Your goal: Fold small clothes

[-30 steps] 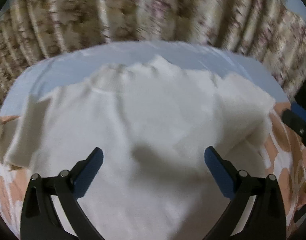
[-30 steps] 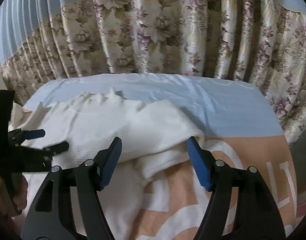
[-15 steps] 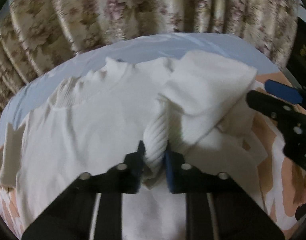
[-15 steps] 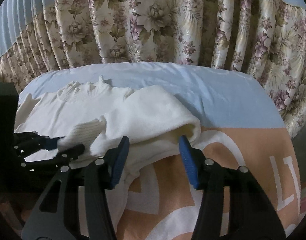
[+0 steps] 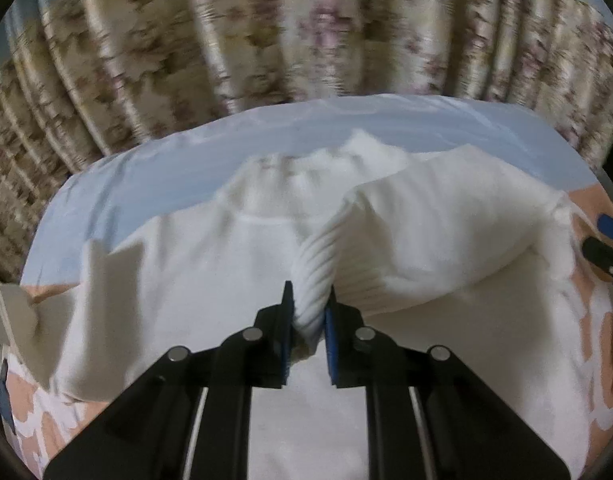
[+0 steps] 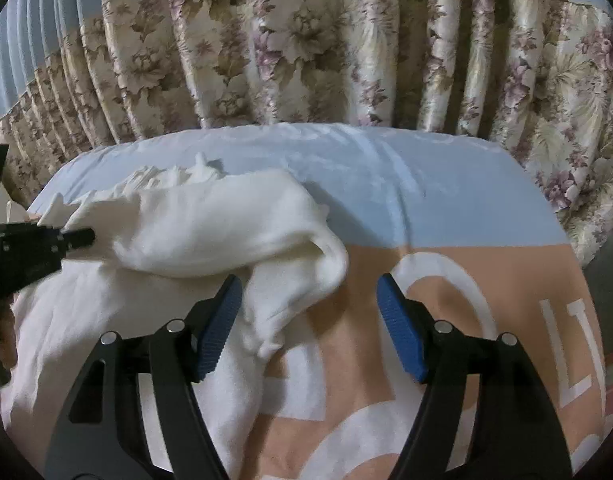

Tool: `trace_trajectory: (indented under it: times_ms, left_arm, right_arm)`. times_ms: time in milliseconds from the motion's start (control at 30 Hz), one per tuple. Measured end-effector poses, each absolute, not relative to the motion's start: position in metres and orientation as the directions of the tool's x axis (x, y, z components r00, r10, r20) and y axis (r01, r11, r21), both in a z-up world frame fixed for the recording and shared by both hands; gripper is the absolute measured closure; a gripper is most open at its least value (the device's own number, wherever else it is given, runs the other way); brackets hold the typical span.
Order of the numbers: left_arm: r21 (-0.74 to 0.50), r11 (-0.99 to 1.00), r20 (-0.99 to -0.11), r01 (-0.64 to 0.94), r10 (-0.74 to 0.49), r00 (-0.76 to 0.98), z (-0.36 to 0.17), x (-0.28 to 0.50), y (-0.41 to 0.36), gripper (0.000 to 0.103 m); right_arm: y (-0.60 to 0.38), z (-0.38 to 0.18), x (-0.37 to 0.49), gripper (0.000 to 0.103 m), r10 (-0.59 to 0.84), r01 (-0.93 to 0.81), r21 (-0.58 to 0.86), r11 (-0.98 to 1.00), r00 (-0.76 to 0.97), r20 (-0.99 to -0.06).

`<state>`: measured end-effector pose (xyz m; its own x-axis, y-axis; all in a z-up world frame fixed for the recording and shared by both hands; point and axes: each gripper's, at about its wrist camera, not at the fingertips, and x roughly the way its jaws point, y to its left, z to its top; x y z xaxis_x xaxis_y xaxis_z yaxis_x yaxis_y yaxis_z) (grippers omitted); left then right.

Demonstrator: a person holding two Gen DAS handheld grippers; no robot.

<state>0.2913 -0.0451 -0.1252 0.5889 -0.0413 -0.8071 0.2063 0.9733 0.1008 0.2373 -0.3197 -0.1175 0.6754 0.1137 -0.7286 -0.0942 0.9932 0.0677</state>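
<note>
A small white knit sweater (image 5: 210, 280) lies spread on the bed, collar toward the curtain. My left gripper (image 5: 309, 312) is shut on the ribbed cuff (image 5: 316, 272) of the right sleeve, which is folded across the chest. In the right wrist view the sweater (image 6: 194, 224) lies at the left, and the left gripper (image 6: 72, 238) grips it there. My right gripper (image 6: 308, 312) is open and empty, just above the sweater's right edge and the folded sleeve's bend (image 6: 326, 264).
The bed cover is light blue (image 6: 386, 184) at the far side and peach with white letters (image 6: 486, 320) nearer. A floral curtain (image 6: 306, 40) hangs behind the bed. The sweater's left sleeve (image 5: 102, 280) sticks out at the left.
My left gripper shut on the sleeve cuff and drew it over the sweater's chest. My right gripper opened wider and stayed near the sleeve's bend.
</note>
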Motion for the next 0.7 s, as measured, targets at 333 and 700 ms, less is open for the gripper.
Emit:
trace_trajectory:
  times_ms: [333,700]
  left_arm:
    - [0.132,0.981,-0.834,0.145,0.031,0.551,-0.143,0.288,0.026,0.089]
    - [-0.007,0.988,-0.847,0.154,-0.087,0.525,-0.145,0.284,0.066,0.089]
  right_arm:
    - [-0.283,-0.122,0.236,0.032,0.15,-0.16,0.058,0.985,0.655,-0.741]
    - [-0.268,-0.126,0.238,0.032,0.173,-0.18,0.073,0.981,0.643,-0.746]
